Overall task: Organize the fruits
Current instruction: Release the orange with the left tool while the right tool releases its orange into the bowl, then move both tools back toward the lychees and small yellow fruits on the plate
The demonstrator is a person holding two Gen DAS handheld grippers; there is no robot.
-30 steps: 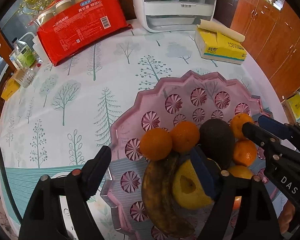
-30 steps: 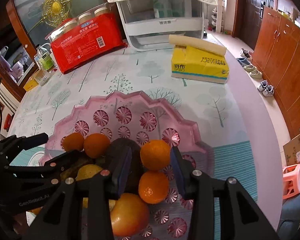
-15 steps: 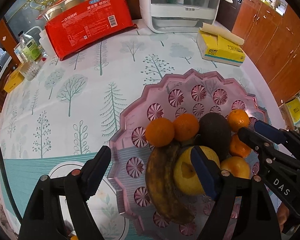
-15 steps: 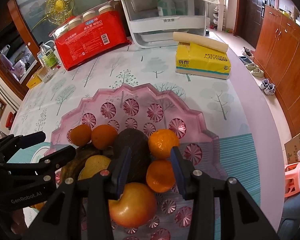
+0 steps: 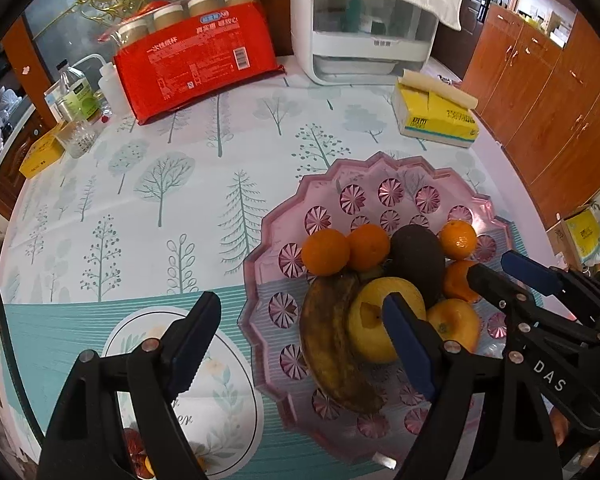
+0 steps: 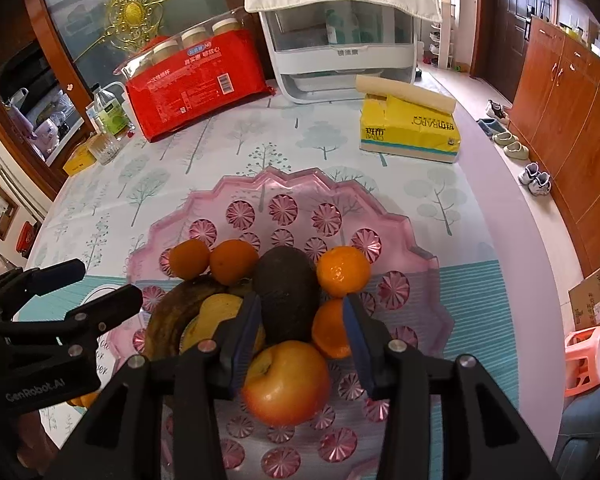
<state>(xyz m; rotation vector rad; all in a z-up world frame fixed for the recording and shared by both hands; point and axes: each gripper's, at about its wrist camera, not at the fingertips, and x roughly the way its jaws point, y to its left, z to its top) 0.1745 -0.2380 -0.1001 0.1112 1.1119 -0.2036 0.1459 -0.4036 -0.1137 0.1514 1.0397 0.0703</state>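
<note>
Your left tongs [image 5: 300,332] hang wide, empty; your right tongs [image 6: 298,334] are opening above the apple [image 6: 286,384] (not touching) in the pink tray [image 6: 416,256].

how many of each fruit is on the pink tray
oranges: 4
banana: 1
avocado: 1
yellow fruit: 1
apple: 1
total on the tray: 8

Black plastic left gripper [image 5: 300,340], blue-padded fingers [image 5: 406,340], silver screws, right gripper [image 6: 298,340] lettered "DAS"
</note>
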